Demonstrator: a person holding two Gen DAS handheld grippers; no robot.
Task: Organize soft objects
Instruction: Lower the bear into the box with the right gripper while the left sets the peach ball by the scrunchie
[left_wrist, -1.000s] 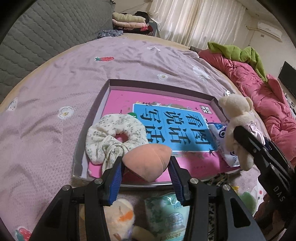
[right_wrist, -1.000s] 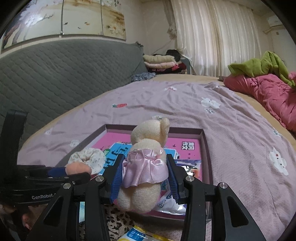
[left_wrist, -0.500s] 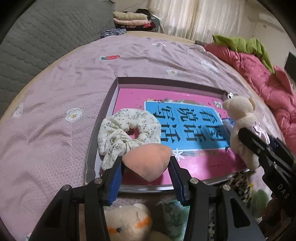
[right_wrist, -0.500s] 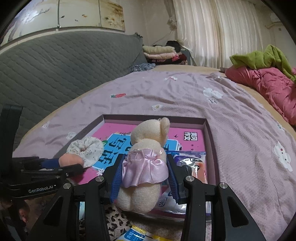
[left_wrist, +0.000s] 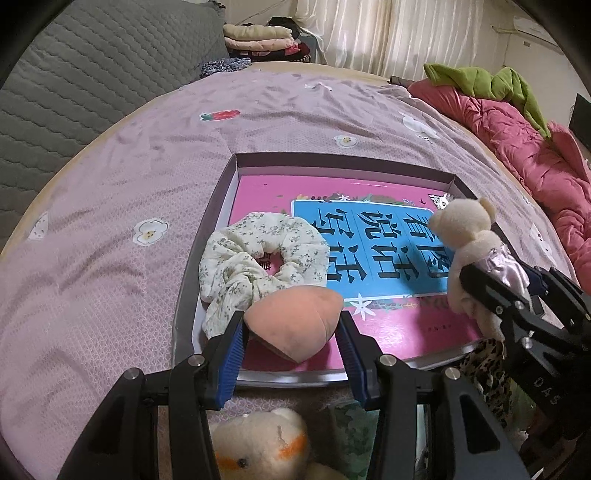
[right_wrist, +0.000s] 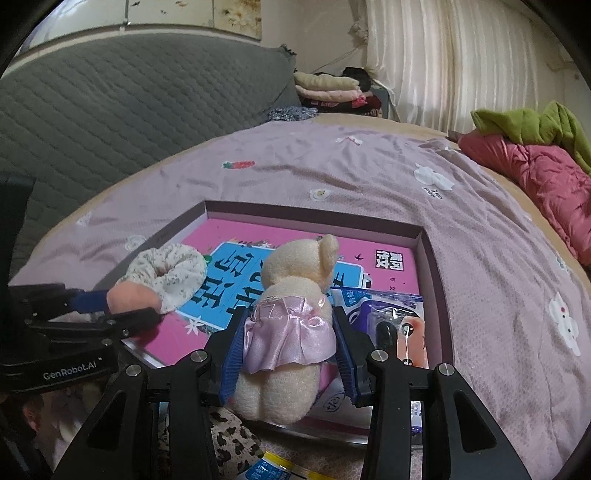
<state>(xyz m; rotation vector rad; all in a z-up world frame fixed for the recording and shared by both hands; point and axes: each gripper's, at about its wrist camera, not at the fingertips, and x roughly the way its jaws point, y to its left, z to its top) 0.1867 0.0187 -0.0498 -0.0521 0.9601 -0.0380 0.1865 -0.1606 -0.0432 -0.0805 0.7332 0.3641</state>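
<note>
Between the left claw pads sits one peach plush, hanging over the tray's near edge beside one floral scrunchie; it looks light, squashy, best pinched mid-body. One dressed teddy bear fills the right claw, gripped at its satin waist, likely slippery. Both hover above the bed.

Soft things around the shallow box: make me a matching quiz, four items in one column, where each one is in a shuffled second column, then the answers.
Items:
1. peach plush
2. teddy bear in pink skirt
3. floral scrunchie
4. green blanket

Places:
A. lying in the box on the pink book
B. held in the right gripper
C. on the red quilt
D. held in the left gripper

Pairs: 1-D, 2-B, 3-A, 4-C
</note>
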